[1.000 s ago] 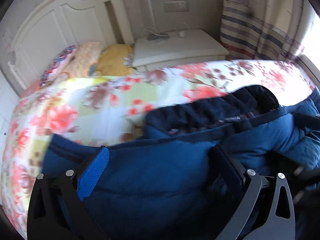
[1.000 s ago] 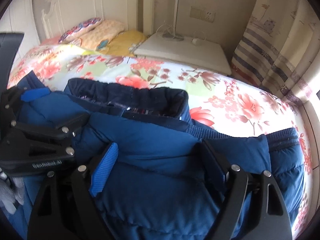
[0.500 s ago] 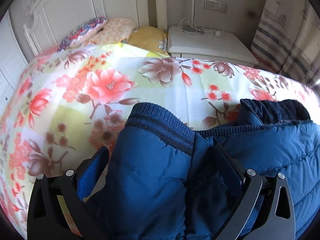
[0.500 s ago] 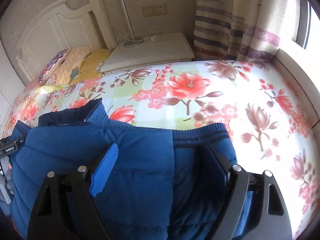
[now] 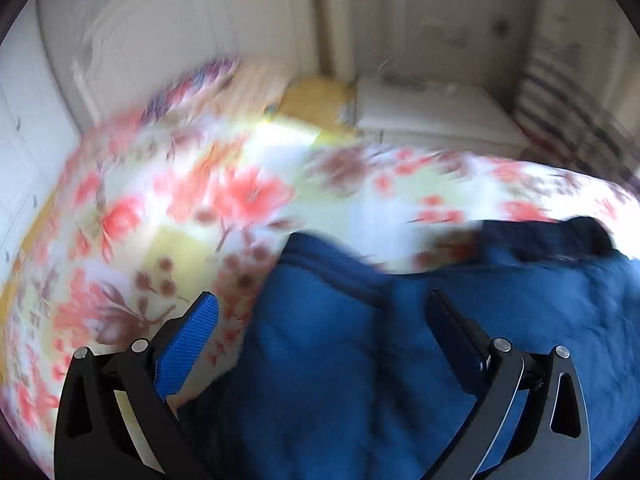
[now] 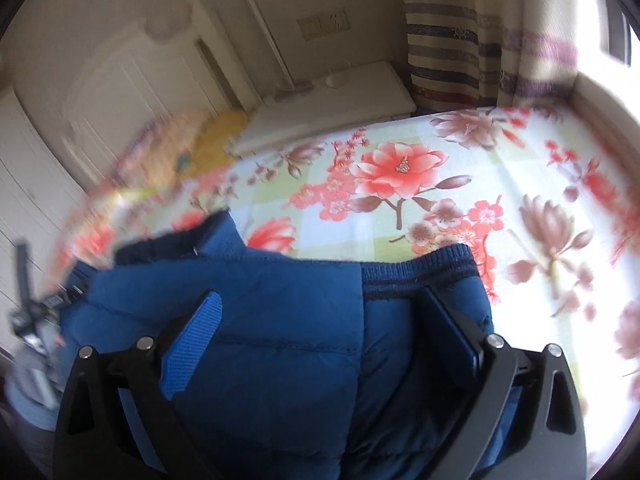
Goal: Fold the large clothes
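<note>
A padded blue jacket (image 5: 400,352) lies on the flowered bed sheet (image 5: 168,208), its dark ribbed hem (image 6: 420,268) toward the headboard. My left gripper (image 5: 320,320) hangs over the jacket's left edge. Its jaws are wide apart, and the blue pad (image 5: 188,344) sits off the cloth over the sheet. My right gripper (image 6: 324,320) is over the jacket's right part, just behind the ribbed hem. Its jaws are opening, with the jacket (image 6: 280,320) lying flat between them and neither pad pressing on it. The left wrist view is blurred.
A white headboard (image 5: 180,40) and pillows (image 5: 256,84) stand at the far left, and a white bedside table (image 6: 332,96) with cables at the back. A striped curtain (image 6: 480,40) hangs at the right. Bare sheet (image 6: 540,200) stretches right of the jacket.
The two grippers have drawn apart from over the collar. The left one moved left to the jacket's edge, so sheet now shows beside its pad. The right one moved right and rolled.
</note>
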